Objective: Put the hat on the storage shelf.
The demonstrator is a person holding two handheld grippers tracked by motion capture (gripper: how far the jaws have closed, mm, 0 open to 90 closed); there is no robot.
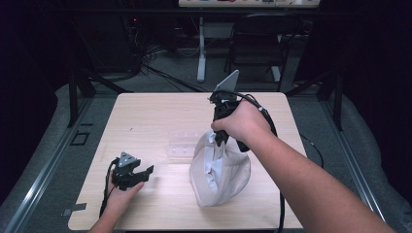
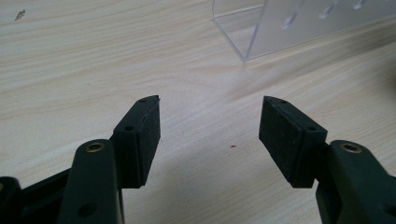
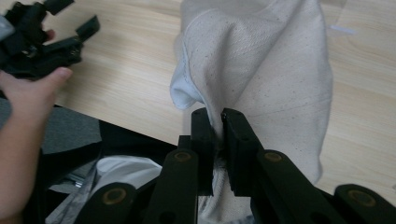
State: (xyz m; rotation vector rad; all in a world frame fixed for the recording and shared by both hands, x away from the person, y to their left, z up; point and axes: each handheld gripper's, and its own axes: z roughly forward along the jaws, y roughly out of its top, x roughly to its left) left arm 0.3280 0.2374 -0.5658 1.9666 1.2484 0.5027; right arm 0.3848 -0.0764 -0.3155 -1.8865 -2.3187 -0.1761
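While the white cloth bag (image 1: pixel 219 171) is held up off the counter (image 1: pixel 145 121) in the high view, the right hand-held gripper (image 1: pixel 219 138) is seen above it. In the left gripper view, the left hand-held gripper (image 2: pixel 210 135) is spread apart, empty. In the right gripper view, fabric is pinched thinly between closed pads (image 3: pixel 205 140); a slip could be caused by the bag's weight.

A white cloth bag (image 1: pixel 219 170) of coarse, lightly speckled canvas hangs upright over the right part of the wooden surface (image 1: pixel 155 116), pinched at its gathered top rim and drooping in soft folds; its rounded bottom rests near the front edge, just beside a clear acrylic stand (image 1: pixel 182 145), its mouth folded open
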